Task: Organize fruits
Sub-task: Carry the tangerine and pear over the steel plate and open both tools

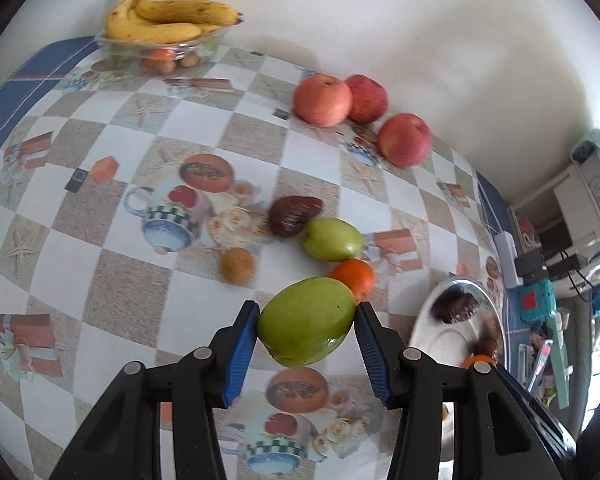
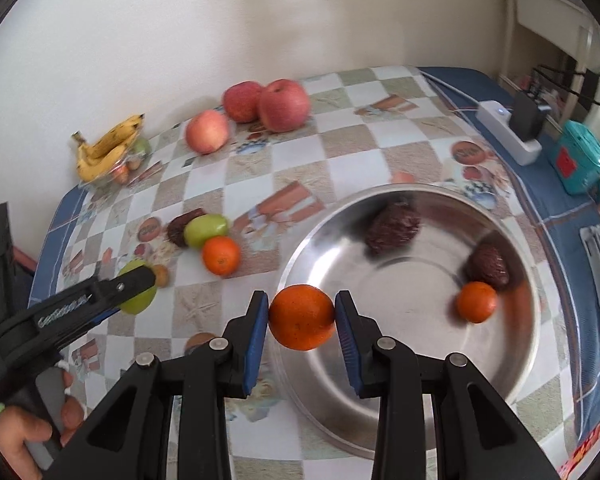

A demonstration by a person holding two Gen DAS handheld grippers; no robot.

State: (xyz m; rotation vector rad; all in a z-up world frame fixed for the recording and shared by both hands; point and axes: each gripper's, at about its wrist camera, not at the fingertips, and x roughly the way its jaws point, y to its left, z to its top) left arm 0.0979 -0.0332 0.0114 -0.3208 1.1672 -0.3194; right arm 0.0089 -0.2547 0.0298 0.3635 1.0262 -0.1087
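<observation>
Table [image 2: 380,152] had a checkered printed cloth; everything below is placed relative to the steel bowl [image 2: 512,364].

Bowl sat at the table's right end. Inside it: two dark brown scaly fruits [image 2: 394,227], one at the far wall and one at the right, with a small orange [image 2: 476,302] just in front of the right one.

Glass dish [image 1: 204,46] with bananas [image 1: 168,20] stood far left of the bowl, at the wall. Three apples [image 2: 284,106] sat behind the bowl near the wall, two touching, the third apart.

Left of the bowl lay a cluster: dark fruit, green mango [image 2: 205,230] and loose orange [image 2: 221,255] touching in a row, plus a small brown fruit [image 1: 237,265] nearby.

Left gripper [image 1: 306,322] pinched a green mango [image 1: 306,320] between its fingers [image 1: 244,344], left of the bowl. Pads pressed both sides.

Right gripper [image 2: 302,317] pinched an orange [image 2: 302,317] over the bowl's near-left rim, fingers [image 2: 256,338] narrowly apart and touching both sides.

Writing on the left gripper's body was too blurred to read.
</observation>
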